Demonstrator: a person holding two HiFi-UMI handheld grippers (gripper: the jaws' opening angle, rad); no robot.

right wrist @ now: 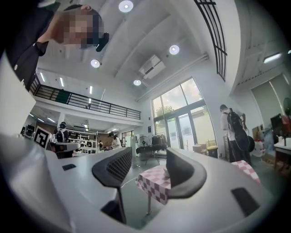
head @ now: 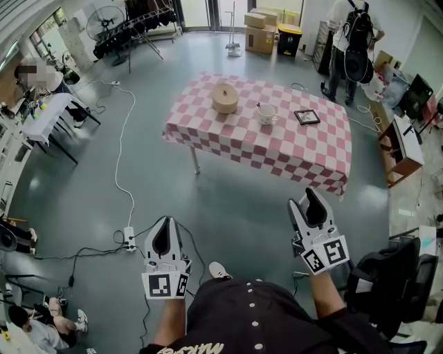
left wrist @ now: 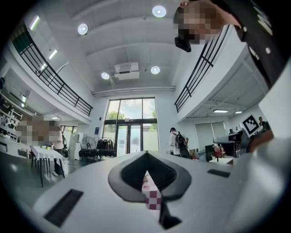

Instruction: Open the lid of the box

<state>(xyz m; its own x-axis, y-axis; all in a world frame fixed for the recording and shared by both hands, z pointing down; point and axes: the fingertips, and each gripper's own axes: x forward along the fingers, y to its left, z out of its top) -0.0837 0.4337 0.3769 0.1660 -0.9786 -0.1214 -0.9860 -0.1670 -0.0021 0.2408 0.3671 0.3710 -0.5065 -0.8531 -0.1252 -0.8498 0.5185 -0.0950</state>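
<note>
Left gripper (head: 166, 228), white with black pads, has its jaws together on nothing; my right gripper (head: 313, 202) holds its jaws apart, empty. Both hang over the grey floor (head: 235, 207), well apart from the round tan lidded box (head: 225, 97), lid on, on the pink-and-white checked table (head: 291, 148).

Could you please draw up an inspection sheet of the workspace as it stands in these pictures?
Surface: table under a pink-and-white checked cloth, across open floor from the person.
Job's things: round tan box, lid on, on the table's left part in the head view.
Clutter: white cup and dark framed picture beside the box.
Grippers: left gripper shut, empty; right gripper open, nothing between its jaws; both short of the table.
Cables: white cable crosses the floor to a power strip.
Surroundings: fan, clothes rack, cardboard boxes, person with backpack.
</note>
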